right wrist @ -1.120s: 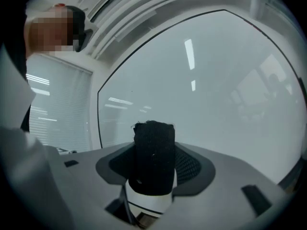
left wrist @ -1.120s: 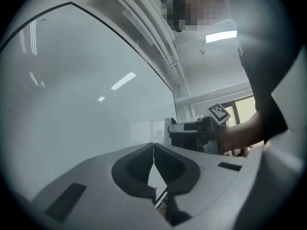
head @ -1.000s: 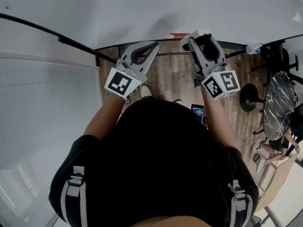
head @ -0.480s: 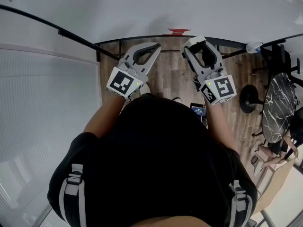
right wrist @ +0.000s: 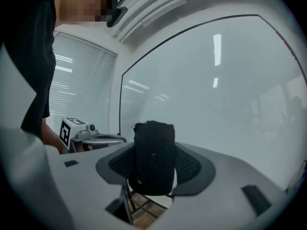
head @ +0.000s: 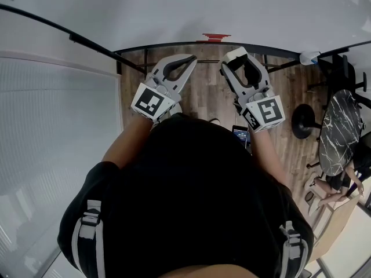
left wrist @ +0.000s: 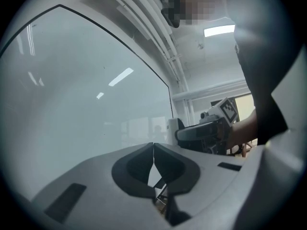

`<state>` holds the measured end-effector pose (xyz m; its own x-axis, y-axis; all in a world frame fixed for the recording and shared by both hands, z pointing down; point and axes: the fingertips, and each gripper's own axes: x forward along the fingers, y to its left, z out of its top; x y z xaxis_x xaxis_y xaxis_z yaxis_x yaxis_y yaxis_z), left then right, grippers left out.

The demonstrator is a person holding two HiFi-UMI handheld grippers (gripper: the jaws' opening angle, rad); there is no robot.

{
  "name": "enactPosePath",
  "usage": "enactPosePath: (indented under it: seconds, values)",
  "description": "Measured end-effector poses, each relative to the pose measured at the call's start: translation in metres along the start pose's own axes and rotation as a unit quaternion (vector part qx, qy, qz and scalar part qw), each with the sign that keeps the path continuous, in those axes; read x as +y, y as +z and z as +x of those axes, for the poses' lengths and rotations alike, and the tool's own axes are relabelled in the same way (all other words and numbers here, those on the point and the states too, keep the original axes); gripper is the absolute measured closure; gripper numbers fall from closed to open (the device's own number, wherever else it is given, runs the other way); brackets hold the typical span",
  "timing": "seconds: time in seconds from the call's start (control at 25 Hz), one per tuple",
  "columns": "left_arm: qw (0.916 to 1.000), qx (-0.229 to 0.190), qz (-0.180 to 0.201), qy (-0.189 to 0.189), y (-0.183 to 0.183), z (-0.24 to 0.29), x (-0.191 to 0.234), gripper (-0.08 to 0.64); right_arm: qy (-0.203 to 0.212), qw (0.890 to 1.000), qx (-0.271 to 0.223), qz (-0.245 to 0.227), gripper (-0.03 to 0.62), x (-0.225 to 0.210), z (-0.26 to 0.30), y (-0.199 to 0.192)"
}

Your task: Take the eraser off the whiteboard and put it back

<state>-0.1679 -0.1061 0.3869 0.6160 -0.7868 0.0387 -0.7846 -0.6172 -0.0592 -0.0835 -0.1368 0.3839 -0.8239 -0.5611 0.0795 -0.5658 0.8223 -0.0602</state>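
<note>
Two units | left hand-held gripper [left wrist: 153, 150] was closed, empty | right hand-held gripper [head: 235, 58] clamped black eraser [right wrist: 153, 155] near whiteboard [head: 174, 10]

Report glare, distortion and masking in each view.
Head view: even light, straight edges bowed. Left gripper view: fisheye with dark corners, ceiling lights mirrored in the whiteboard, mosaic patch above. Right gripper view: same glare; the black eraser shows little detail.
</note>
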Motion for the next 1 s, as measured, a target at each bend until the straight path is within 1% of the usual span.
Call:
enactPosePath:
  seconds: [0.4,0.56,0.8,1.0]
  values:
    - [1.0000,0.003,0.003,0.006,0.007,0.001,-0.007,0.555,0.003,1.000,-0.005,-0.004,0.365,0.000,-0.007,0.003]
    - [0.9999,0.010,0.006,0.002,0.005,0.001,-0.011,0.555,0.002,1.000,-0.007,-0.003,0.365,-0.001,-0.011,0.003]
    - [1.0000,0.005,0.005,-0.003,0.006,0.010,-0.020,0.555,-0.008,1.000,-0.008,-0.005,0.365,-0.009,-0.022,0.000]
    - [0.9998,0.000,0.012,-0.014,0.012,0.020,-0.034,0.555,-0.021,1.000,-0.010,-0.007,0.364,-0.019,-0.039,0.001]
